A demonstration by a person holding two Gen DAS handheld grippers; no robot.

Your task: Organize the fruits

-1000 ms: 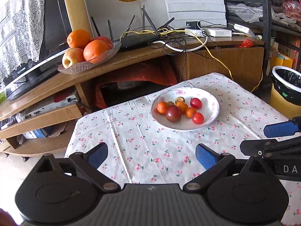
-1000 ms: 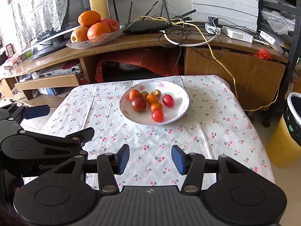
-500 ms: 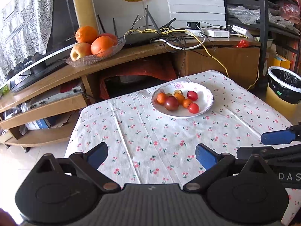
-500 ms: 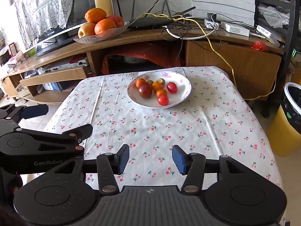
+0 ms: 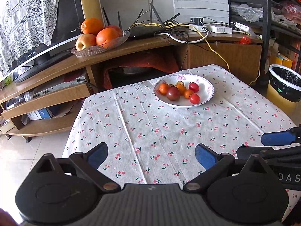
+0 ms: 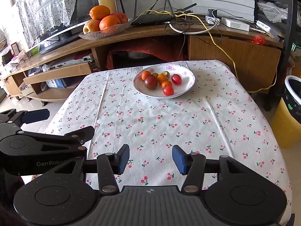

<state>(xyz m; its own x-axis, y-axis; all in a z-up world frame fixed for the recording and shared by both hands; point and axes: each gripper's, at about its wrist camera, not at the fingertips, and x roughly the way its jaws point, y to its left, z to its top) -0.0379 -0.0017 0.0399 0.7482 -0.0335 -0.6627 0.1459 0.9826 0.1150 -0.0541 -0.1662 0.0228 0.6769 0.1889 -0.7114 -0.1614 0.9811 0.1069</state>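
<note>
Fruits (image 5: 180, 92): about 7 small pieces, red, orange and 1 dark purplish, heaped in a white floral bowl (image 5: 206, 98) that stands toward the far edge of the tabletop, on a cherry-print tablecloth (image 5: 160, 131). All pieces sit touching or just beside each other, left of the bowl's centre.

Left gripper (image 5: 151, 153): held low over the near edge of the tabletop, jaws spread wide, nothing between them. Well apart from the bowl.

Right gripper (image 6: 150, 159): beside the left one at the near edge, jaws parted to a moderate gap, also empty.

Also present: a glass dish of oranges and an apple (image 5: 99, 35) on the wooden cabinet beyond the table; a bin (image 5: 284, 88) off the right edge.

Hazards, as judged: the pieces are round and packed, so closing on 1 may nudge its neighbours and roll them over the shallow rim. Soft skins may split under a hard squeeze. A dragged bowl could rumple the loose cloth.
</note>
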